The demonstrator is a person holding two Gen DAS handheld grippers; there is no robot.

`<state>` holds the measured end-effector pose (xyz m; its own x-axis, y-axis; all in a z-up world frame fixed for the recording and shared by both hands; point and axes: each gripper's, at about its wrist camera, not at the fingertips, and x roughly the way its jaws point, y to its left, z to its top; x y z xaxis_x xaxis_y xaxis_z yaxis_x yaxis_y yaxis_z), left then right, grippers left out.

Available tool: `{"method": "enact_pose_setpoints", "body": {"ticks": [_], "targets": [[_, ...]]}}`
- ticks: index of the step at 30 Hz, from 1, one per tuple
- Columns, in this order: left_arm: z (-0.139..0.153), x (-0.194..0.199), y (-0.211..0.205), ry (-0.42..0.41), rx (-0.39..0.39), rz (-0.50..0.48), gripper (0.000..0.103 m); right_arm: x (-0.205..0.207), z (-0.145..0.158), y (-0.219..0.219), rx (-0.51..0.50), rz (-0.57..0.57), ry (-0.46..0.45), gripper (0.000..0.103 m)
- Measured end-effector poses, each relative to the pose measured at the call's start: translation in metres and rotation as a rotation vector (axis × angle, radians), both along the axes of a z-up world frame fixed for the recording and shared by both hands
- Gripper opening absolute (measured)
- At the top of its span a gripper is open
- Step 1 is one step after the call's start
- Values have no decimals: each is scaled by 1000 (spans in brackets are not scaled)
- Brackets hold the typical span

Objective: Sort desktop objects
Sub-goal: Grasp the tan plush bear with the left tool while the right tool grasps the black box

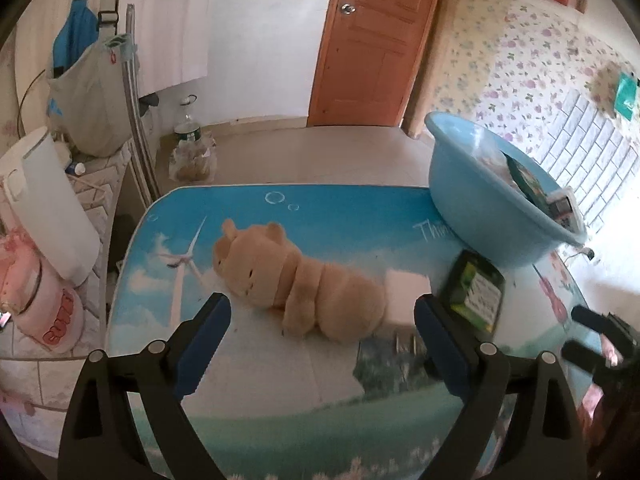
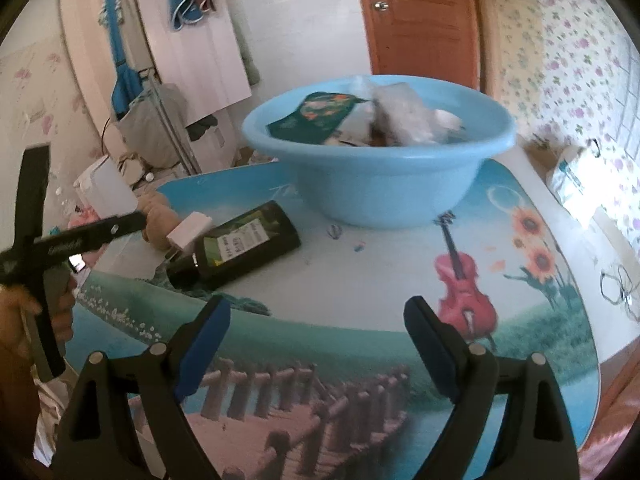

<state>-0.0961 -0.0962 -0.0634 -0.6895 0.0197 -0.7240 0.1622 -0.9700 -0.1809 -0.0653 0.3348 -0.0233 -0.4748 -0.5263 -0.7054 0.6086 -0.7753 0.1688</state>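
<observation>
A home room: floral wallpaper (image 1: pixel 520 60), wooden door (image 1: pixel 376 40), bags on a rack (image 1: pixel 84 92)

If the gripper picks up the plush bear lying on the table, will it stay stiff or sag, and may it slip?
The plush bear looks soft and stuffed, so it will probably squash between the pads and droop at both ends. It likely weighs little for its bulk. Its furry surface should grip rather than slip, and lying flat on the table, it seems unlikely to roll.

Daylight is flooding in from the right, washing out the floral wall (image 1: pixel 532 60) and glaring off the table (image 2: pixel 532 184) edge. Both fisheye views are bending straight lines and darkening into black corners. The right wrist view is smearing slightly, softening the blue basin (image 2: pixel 376 168).
</observation>
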Motion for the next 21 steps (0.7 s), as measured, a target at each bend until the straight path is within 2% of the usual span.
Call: {"method": "enact_pose_setpoints", "body": {"ticks": [5,9,13,15,19,21], "targets": [[-8,-21,-1,-30,14,-3,94,-5,-4,-23,51,59,20,96],[-7,-30,-3,-20,-1,-7,97,-15,-7,-39,66,86,-1,97],[-12,-39,-10,-45,-23,6,99,-20,-11,-57,82,118,-10,97],[-19,-43,-15,-66,-34,11,99,-21,-13,-64,91,137,-14,97],[-35,-44,-23,-117,11,-12,99,-25,-17,-77,114,161,-12,97],[-37,-41,-21,-104,-18,-33,96,-26,-18,-82,121,183,-13,97]]}}
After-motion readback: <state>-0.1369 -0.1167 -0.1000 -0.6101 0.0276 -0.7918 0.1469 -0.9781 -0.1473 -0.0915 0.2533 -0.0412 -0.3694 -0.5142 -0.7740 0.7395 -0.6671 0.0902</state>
